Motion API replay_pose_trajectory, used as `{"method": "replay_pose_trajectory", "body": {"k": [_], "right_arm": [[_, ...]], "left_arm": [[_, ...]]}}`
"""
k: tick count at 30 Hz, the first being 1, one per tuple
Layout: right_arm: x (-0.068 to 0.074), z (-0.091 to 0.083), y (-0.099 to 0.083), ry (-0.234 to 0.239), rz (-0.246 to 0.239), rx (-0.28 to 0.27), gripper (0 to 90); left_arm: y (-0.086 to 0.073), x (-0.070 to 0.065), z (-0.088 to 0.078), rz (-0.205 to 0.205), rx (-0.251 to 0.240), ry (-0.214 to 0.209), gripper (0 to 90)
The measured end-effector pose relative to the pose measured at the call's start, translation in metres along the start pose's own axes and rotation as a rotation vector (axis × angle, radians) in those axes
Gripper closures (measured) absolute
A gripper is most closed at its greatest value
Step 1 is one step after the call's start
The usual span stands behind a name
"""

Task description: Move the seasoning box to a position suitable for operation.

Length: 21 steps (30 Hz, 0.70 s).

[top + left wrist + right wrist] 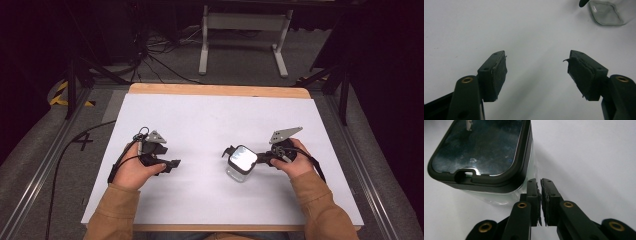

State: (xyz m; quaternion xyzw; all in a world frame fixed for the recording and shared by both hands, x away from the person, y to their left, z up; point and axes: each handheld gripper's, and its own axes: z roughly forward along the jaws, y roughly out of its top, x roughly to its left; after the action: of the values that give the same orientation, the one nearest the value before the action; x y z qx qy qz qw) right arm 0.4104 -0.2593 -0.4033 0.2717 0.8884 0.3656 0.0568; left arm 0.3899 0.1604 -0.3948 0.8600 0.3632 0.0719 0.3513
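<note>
A clear square jar with a dark-rimmed lid (241, 163) stands on the white surface (210, 120), right of the middle. The right tool (540, 185) sits just beside its wall, jaws pressed together on nothing, so this hand is nearer. The left tool (537, 72) is spread wide and empty, well apart; the jar lies to its right.

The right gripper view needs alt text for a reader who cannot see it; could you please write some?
The right gripper, jaws closed with nothing between them, rests beside a clear square jar with a dark-rimmed lid, on a white table.
</note>
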Motion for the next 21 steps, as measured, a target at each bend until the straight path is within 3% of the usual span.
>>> {"method": "replay_pose_trajectory", "body": {"k": [9, 21], "right_arm": [[0.007, 0.005, 0.000, 0.036, -0.015, 0.065, 89.5], [0.033, 0.009, 0.000, 0.054, -0.046, 0.156, 89.7]], "left_arm": [[0.002, -0.001, 0.002, 0.010, 0.005, -0.001, 31.8], [0.016, -0.005, 0.014, 0.047, 0.002, -0.034, 31.7]]}}
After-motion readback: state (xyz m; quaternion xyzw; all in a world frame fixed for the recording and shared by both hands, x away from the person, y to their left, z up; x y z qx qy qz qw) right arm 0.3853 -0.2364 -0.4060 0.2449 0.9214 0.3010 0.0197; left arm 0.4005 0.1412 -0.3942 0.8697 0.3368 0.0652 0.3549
